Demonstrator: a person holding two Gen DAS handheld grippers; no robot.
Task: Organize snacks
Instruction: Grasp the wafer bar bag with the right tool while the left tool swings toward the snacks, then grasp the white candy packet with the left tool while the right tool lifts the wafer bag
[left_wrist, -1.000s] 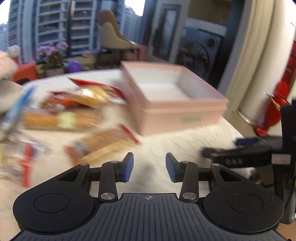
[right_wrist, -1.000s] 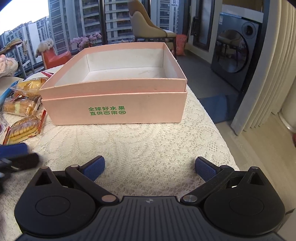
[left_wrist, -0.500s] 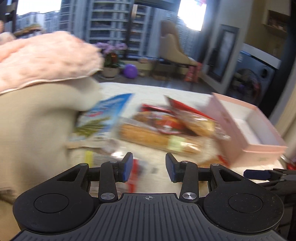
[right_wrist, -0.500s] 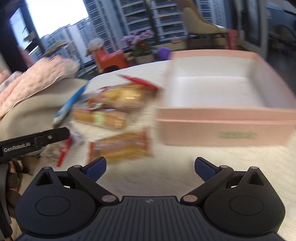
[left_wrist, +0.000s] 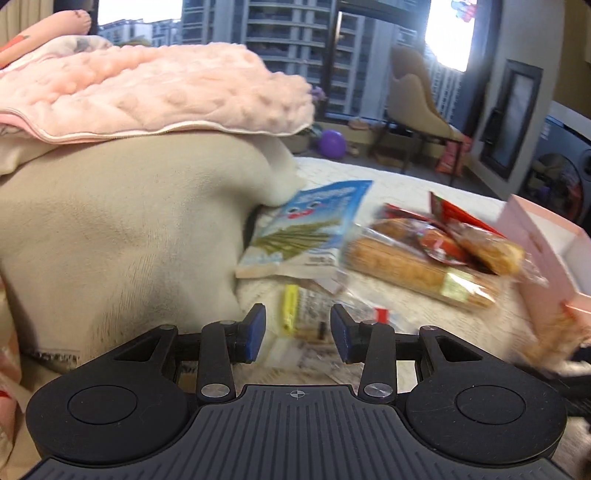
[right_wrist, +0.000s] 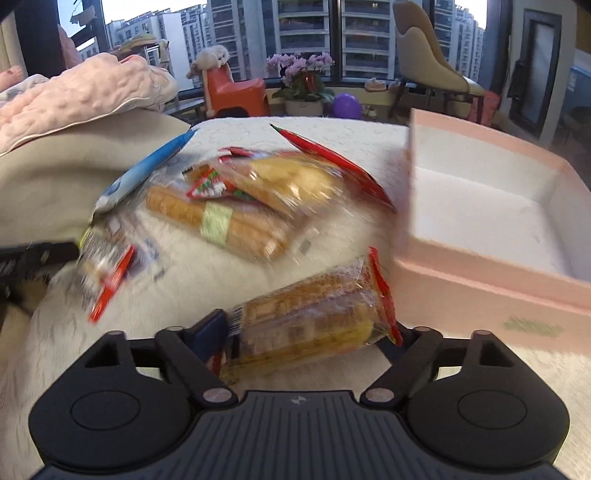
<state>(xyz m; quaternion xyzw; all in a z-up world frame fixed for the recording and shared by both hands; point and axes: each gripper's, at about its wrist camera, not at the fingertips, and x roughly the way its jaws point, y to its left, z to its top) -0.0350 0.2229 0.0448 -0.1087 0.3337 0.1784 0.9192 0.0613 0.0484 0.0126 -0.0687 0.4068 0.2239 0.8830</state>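
Right tongs (right_wrist: 303, 334) straddled the cracker pack (right_wrist: 308, 317), wide, ready to move it into the pink box (right_wrist: 491, 280); left tongs (left_wrist: 297, 328) narrow, empty.

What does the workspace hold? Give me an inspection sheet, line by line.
Surface: white lace tablecloth over the table.
Job's things: open pink cardboard box, nothing seen inside; clear-wrapped biscuit pack with red ends; long biscuit pack with green label; blue and white snack bag; other wrapped snacks, blurred.
Clutter: pink bobbled blanket on beige throw.
Grippers: left gripper open, nothing held; right gripper open around the clear-wrapped pack.
Cables: nothing seen.
Surroundings: beige chair, purple ball, potted orchids.
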